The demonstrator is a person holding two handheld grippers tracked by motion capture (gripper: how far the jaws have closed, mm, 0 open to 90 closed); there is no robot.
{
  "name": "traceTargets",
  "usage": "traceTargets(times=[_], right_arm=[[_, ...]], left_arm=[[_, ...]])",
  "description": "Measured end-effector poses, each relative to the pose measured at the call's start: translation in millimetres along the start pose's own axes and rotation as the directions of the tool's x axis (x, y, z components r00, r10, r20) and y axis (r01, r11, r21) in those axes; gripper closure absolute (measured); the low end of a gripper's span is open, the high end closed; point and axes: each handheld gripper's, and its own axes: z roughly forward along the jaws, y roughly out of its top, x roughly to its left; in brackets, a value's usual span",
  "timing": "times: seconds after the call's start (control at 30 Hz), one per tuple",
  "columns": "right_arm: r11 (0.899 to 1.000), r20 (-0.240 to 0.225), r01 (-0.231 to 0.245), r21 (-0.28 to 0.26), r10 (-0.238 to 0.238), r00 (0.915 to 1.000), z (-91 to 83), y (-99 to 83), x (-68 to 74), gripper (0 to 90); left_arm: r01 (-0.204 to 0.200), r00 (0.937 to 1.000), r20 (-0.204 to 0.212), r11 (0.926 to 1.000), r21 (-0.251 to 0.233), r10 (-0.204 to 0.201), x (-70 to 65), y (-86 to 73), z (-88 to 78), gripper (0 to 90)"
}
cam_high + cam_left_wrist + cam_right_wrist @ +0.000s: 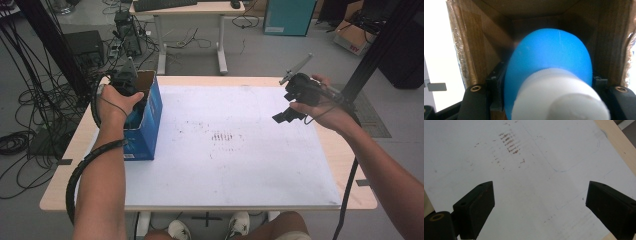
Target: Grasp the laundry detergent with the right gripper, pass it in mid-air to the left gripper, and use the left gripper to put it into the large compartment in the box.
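A blue cardboard box (151,117) with its top open stands at the left edge of the white sheet (240,165). My left gripper (546,82) reaches down into the box (486,50) and is shut on a blue bottle (549,55), whose white cap (559,100) faces the camera. In the high view the left hand (117,102) covers that gripper's jaws. My right gripper (286,115) hovers over the sheet's right side. Its two black jaws stand wide apart around bare sheet (539,205), open with nothing between them.
Brown smudges (222,136) mark the middle of the sheet. The wooden table's edge (350,165) runs along the right. Behind the table stand a second desk (190,10), cables on the floor (30,100) and a black post (380,45).
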Motion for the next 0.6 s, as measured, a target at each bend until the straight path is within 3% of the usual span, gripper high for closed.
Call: traceTargets(times=[0.6], right_arm=[[1.000, 0.003, 0.005, 0.000, -0.005, 1.0000, -1.9, 1.3, 0.7, 8.5]], left_arm=[[0.002, 1.0000, 0.001, 1.0000, -0.004, -0.002, -0.1, -0.2, 0.3, 35.3]])
